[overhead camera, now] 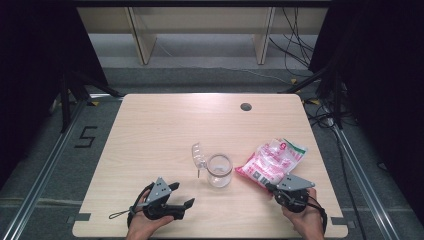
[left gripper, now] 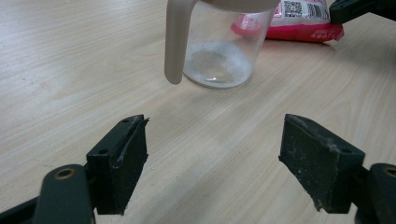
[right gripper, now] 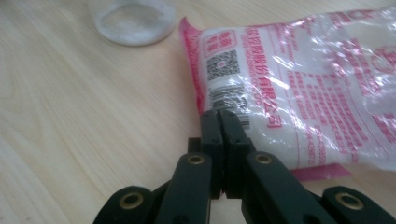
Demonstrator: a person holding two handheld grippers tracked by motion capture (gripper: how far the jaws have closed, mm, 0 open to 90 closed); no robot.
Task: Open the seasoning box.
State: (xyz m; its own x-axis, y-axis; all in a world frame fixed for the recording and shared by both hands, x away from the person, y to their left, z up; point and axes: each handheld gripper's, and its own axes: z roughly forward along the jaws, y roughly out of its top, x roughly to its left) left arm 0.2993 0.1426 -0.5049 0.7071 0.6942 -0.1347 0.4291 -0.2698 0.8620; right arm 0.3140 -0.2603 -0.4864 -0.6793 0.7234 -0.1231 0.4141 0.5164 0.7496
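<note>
Resting low near the front edge of the pale wooden worktop (overhead camera: 150,130), left tool (overhead camera: 176,206) with jaws spread wide and nothing between them, aimed toward the clear jar (overhead camera: 219,170) at the middle of the worktop. Probably parked there in readiness, since the jar stands directly ahead in the left gripper view, near but well short of the pads. Standing upright with lid off, jar (left gripper: 224,51) carrying a thin layer of white grains on its bottom, and a translucent spoon or scoop (left gripper: 176,39) hanging at its near side, handle pointing down. Seen from above, scoop (overhead camera: 198,156) just beside the jar on the left, leaning against or hooked on the rim; cannot tell which.

Lying flat to the right of the jar, a pink-and-white plastic bag (overhead camera: 272,161) of white grains, printed with a barcode and a square code. Pinched together at the bag's near edge, right tool (overhead camera: 270,187) with jaws closed by the barcode (right gripper: 229,100). Looks like a hold on the plastic, though whether film is truly caught between the pads or merely touched cannot be told for certain. Gripping at a corner would suit lifting and tipping the bag toward the open jar, judging by the contents alike in both.
</note>
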